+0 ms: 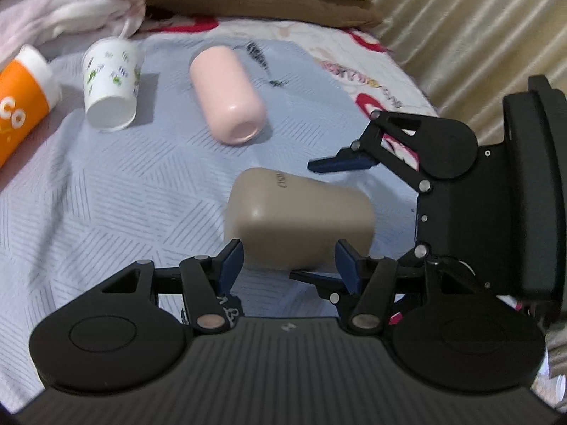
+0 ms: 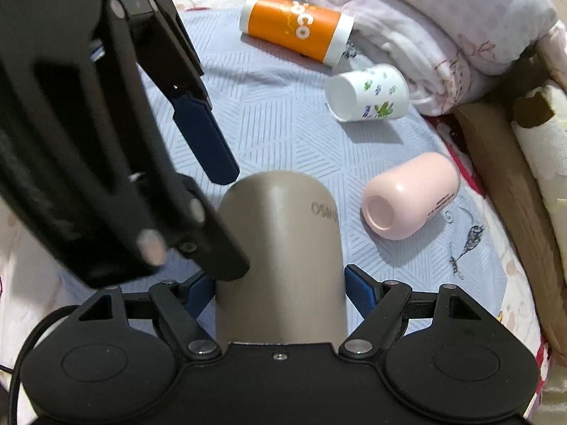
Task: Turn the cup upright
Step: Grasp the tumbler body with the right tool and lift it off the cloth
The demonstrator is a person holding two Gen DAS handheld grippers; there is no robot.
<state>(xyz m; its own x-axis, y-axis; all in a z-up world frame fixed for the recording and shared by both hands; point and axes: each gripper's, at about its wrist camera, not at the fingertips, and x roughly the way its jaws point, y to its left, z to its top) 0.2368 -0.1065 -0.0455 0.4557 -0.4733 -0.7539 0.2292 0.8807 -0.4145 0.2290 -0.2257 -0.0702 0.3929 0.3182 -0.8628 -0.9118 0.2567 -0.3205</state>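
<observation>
— Which step is this?
— The grasp: the taupe cup [image 2: 280,248] lies on its side on the blue bedspread [image 2: 283,113], clasped by the right gripper [image 2: 280,288]. Next comes a tilt upright

— And the left gripper [image 1: 288,262]?
— Spread wide, its pads flanking the cup, contact unclear

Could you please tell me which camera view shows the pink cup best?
The right wrist view: the pink cup lies on its side with its recessed end and label print visible. The left wrist view shows it farther off and slightly blurred.
</observation>
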